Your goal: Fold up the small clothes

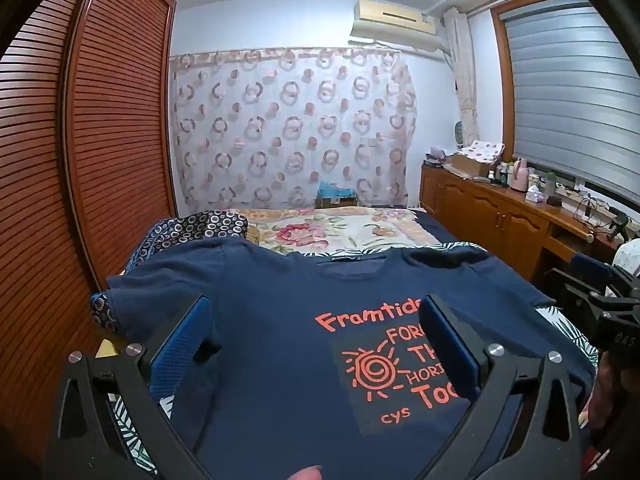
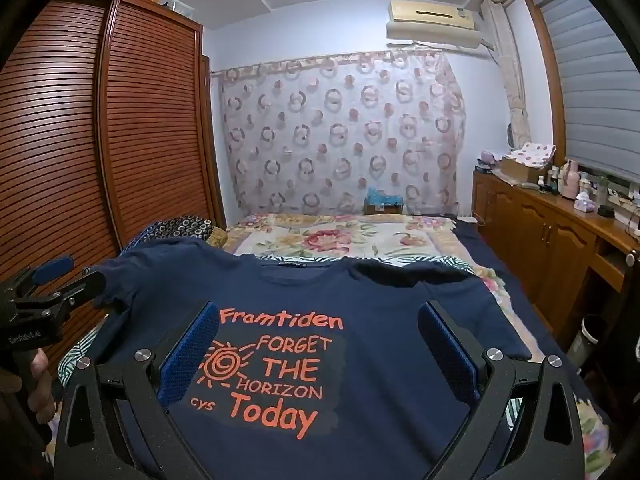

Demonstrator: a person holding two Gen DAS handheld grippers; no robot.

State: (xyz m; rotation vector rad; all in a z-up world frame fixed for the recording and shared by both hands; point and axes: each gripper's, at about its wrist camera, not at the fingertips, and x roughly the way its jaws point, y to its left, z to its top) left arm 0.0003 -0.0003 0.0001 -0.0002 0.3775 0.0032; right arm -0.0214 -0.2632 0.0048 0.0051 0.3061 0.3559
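A navy T-shirt (image 1: 272, 344) with orange lettering and a sun print lies spread face up on the bed, collar at the far side, sleeves out to both sides. It also shows in the right wrist view (image 2: 360, 296). My left gripper (image 1: 316, 320) is open and empty, hovering over the shirt's left half near the hem. My right gripper (image 2: 318, 328) is open and empty, hovering over the print. The left gripper shows at the left edge of the right wrist view (image 2: 48, 284), beside the left sleeve. The right gripper shows at the right edge of the left wrist view (image 1: 600, 304).
The bed (image 2: 344, 236) has a floral blanket beyond the shirt and a patterned pillow (image 2: 180, 228) at the far left. A slatted wooden wardrobe (image 2: 100, 140) stands on the left. A wooden sideboard (image 2: 540, 224) with bottles runs along the right. A bin (image 2: 588, 336) stands by it.
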